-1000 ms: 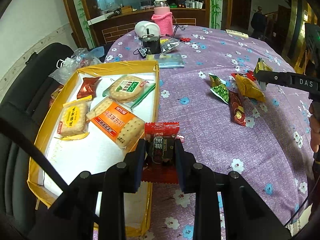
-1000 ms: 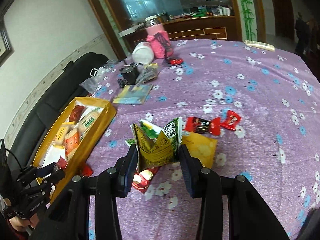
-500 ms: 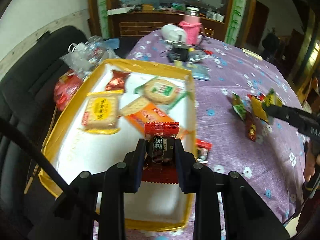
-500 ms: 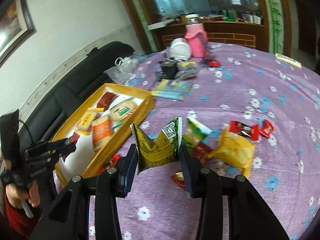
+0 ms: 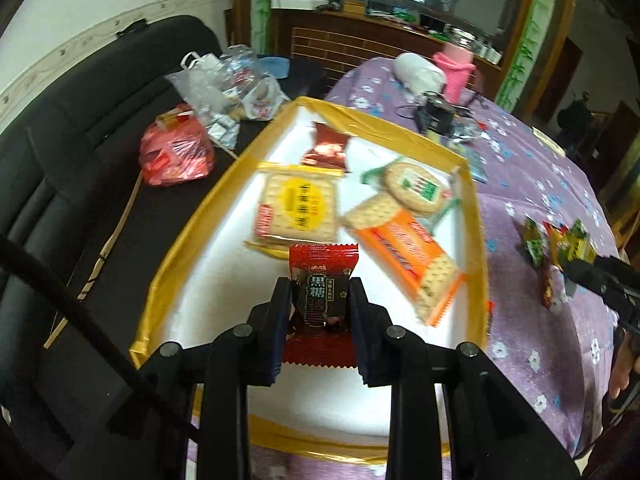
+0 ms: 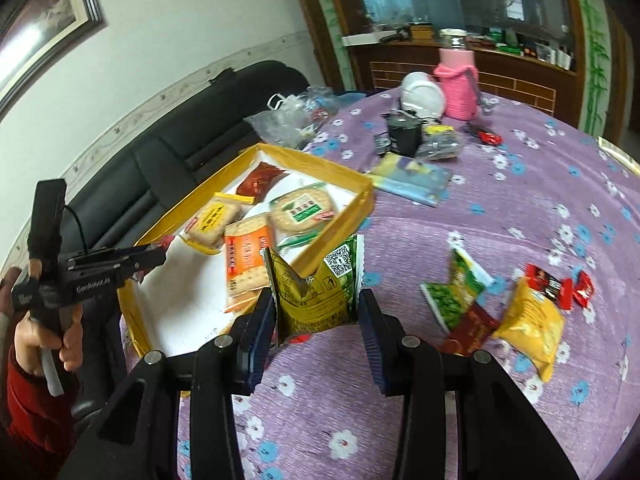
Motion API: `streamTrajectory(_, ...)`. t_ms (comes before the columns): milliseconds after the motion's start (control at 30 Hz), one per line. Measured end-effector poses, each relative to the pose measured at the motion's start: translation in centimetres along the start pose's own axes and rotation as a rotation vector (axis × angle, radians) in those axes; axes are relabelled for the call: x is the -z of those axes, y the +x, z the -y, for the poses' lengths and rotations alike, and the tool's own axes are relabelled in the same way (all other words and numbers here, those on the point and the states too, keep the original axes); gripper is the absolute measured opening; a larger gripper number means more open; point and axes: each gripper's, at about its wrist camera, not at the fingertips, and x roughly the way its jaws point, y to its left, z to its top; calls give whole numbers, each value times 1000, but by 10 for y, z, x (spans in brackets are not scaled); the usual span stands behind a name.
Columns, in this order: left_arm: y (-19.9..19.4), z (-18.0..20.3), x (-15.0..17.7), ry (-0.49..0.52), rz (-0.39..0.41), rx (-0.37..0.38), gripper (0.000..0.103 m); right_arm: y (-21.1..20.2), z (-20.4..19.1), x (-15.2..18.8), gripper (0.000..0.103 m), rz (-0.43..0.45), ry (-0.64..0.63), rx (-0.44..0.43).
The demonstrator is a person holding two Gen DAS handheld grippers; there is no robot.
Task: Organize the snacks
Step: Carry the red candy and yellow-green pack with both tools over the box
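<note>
Tongs first: the left tongs (image 5: 320, 308) clamp a red candy packet (image 5: 322, 280) above the yellow box (image 5: 474, 216) on the desk (image 6: 520, 208); the right tongs (image 6: 316, 312) pinch a yellow-green snack bag (image 6: 316, 292) near its rim – a soft grip could slip, dropping it outside

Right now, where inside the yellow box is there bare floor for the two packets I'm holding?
The yellow box has bare white floor in its near half, between the near wall and the orange cracker pack, and along its left wall. The far half is crowded: the square biscuit pack, round biscuit pack, dark red packet.
</note>
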Motion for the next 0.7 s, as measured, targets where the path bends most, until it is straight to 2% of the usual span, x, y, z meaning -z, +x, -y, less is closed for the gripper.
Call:
streamTrajectory(167, 8, -16, 2, -32, -17, -14, 30, 12, -17, -5, 41, -11, -43, -25)
streamTrajectory(567, 21, -18, 2, -29, -40, -15, 30, 63, -41, -39, 41, -21, -162, -65)
streamTrajectory(700, 24, -27, 1, -44, -41, -30, 30, 79, -48, -40, 41, -32, -236, -3)
